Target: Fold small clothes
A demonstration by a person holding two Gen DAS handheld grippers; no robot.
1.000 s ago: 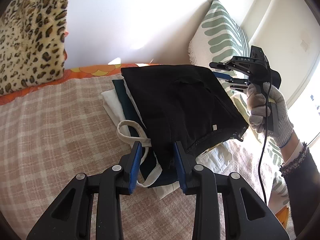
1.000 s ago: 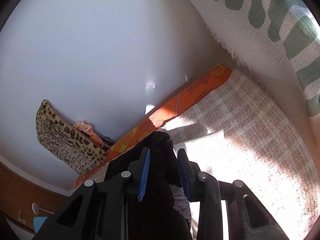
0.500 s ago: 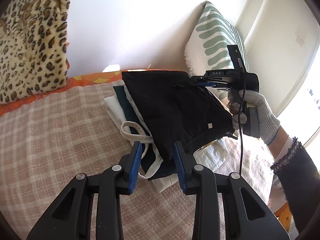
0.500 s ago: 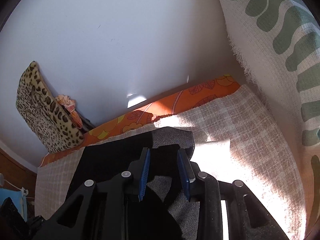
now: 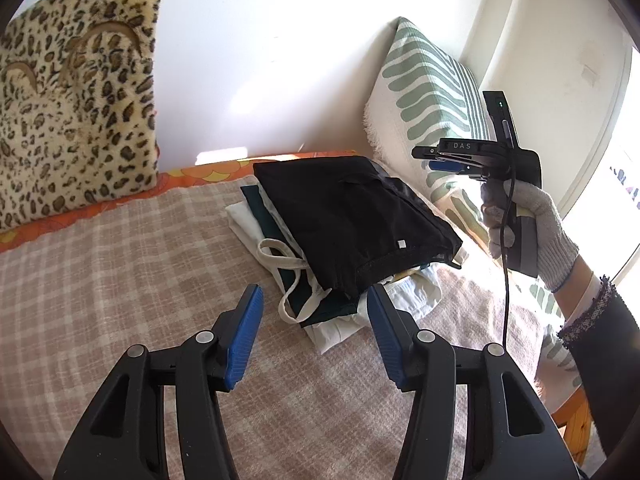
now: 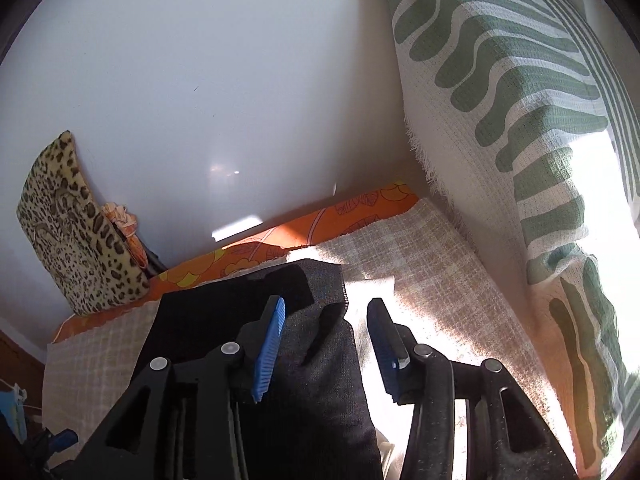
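A folded black garment [image 5: 352, 216] lies on top of a pile of folded clothes [image 5: 340, 312], white and dark green, on the checked bedspread [image 5: 120, 280]. My left gripper [image 5: 316, 332] is open and empty, just in front of the pile's near edge. My right gripper [image 5: 436, 158] shows in the left wrist view, held in a gloved hand above and right of the pile. In the right wrist view my right gripper [image 6: 326, 340] is open and empty above the black garment [image 6: 316, 380].
A leopard-print cushion [image 5: 76, 120] leans on the white wall at the left. A green-and-white patterned cushion [image 5: 432, 100] stands at the right, close behind the pile. An orange sheet edge [image 5: 200, 172] runs along the wall.
Both grippers let go of the black garment and opened. The garment now rests flat on the pile. My left gripper drew back and my right gripper lifted up and right.
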